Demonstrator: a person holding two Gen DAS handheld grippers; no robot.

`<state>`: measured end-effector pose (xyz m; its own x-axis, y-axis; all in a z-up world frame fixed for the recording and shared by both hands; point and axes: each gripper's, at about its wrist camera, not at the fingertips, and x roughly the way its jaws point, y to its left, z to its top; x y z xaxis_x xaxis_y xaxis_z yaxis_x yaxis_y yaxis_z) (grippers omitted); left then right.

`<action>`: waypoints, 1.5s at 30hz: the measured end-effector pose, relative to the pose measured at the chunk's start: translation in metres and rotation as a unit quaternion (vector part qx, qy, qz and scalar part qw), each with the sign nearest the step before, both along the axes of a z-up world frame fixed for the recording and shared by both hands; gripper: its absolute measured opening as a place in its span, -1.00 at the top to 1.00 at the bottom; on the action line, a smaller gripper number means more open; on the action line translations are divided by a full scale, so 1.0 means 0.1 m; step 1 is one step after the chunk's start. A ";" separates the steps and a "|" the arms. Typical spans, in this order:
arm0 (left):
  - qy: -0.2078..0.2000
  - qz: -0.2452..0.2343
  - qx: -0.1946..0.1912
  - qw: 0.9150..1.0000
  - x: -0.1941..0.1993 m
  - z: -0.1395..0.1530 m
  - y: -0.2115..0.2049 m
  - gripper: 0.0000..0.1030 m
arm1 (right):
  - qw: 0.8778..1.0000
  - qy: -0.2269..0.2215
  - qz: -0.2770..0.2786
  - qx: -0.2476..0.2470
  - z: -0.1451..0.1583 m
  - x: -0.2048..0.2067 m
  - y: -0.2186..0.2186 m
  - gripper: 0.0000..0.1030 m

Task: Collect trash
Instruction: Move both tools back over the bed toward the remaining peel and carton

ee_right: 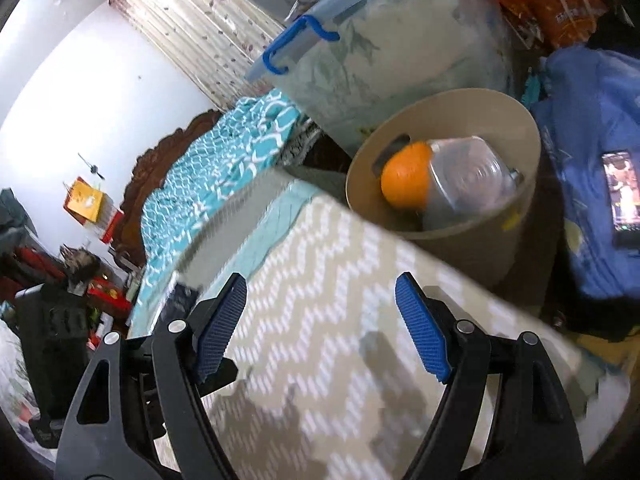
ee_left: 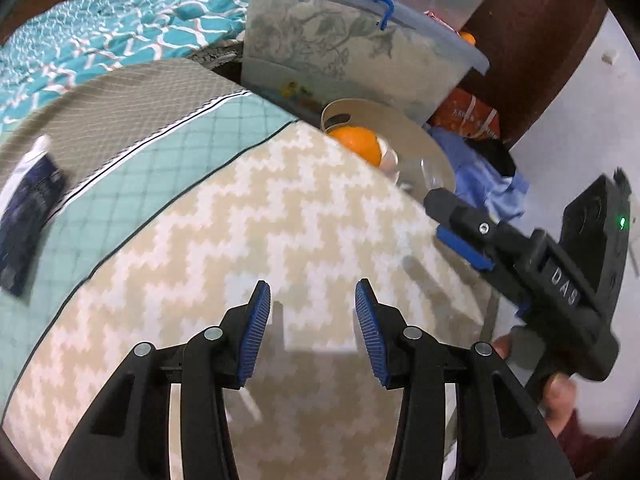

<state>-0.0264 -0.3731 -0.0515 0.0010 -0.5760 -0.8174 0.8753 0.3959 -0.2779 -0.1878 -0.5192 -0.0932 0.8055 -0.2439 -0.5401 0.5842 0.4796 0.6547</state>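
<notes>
Inside, the tan bin (ee_right: 472,240) holds an orange (ee_right: 404,178) and clear bottle (ee_right: 468,180); both jaws apart, empty

Bright, motion-blurred, fisheye-warped edges

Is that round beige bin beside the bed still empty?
No. In the right wrist view the beige bin already holds an orange and a clear plastic bottle.

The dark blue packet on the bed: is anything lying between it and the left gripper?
Nothing visible does. The dark blue packet lies on the bedcover, up and left of the open, empty left gripper, with only bare chevron mat and cover between them.
</notes>
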 end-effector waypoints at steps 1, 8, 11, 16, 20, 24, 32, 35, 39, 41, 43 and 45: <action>-0.005 0.004 0.000 1.000 -0.02 -0.01 0.08 0.09 | 1.000 0.004 -0.001 -0.002 0.01 -0.03 0.05 -0.51; -0.041 0.040 0.012 0.998 -0.04 -0.05 0.53 0.08 | 1.000 0.022 -0.008 -0.011 0.04 -0.13 0.30 -0.51; -0.066 0.056 0.022 0.996 -0.06 -0.04 0.71 0.08 | 0.999 0.029 -0.012 -0.007 0.03 -0.16 0.37 -0.51; -0.105 0.072 0.034 0.991 -0.10 -0.02 0.94 0.03 | 0.999 0.039 -0.010 -0.013 0.06 -0.19 0.52 -0.52; -0.116 0.081 0.032 0.989 -0.09 0.00 1.08 0.02 | 0.999 0.046 -0.002 -0.018 0.08 -0.16 0.65 -0.53; -0.120 0.092 0.029 0.988 -0.05 0.02 1.25 0.02 | 0.999 0.049 0.009 -0.017 0.10 -0.10 0.73 -0.53; -0.124 0.124 0.037 0.984 0.06 -0.04 1.55 0.01 | 0.998 0.062 0.024 -0.012 0.08 0.04 0.88 -0.55; -0.125 0.141 0.043 0.981 0.13 -0.08 1.68 0.01 | 0.997 0.068 0.031 -0.006 0.05 0.09 0.93 -0.56; -0.117 0.167 0.050 0.978 0.25 -0.15 1.87 0.01 | 0.996 0.077 0.049 -0.007 0.05 0.22 1.05 -0.56; -0.116 0.179 0.052 0.976 0.28 -0.18 1.94 0.01 | 0.995 0.083 0.058 -0.011 0.05 0.28 1.13 -0.56; -0.120 0.193 0.055 0.972 0.34 -0.20 2.03 0.01 | 0.994 0.088 0.065 -0.015 0.04 0.34 1.20 -0.56; -0.129 0.207 0.057 0.968 0.38 -0.21 2.11 0.01 | 0.993 0.094 0.071 -0.016 0.04 0.39 1.25 -0.57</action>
<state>0.0113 -0.1623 -0.0729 0.4252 -0.3881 -0.8177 0.6701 0.7423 -0.0038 -0.1491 -0.3947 -0.0896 0.7191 -0.1543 -0.6776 0.6191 0.5851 0.5238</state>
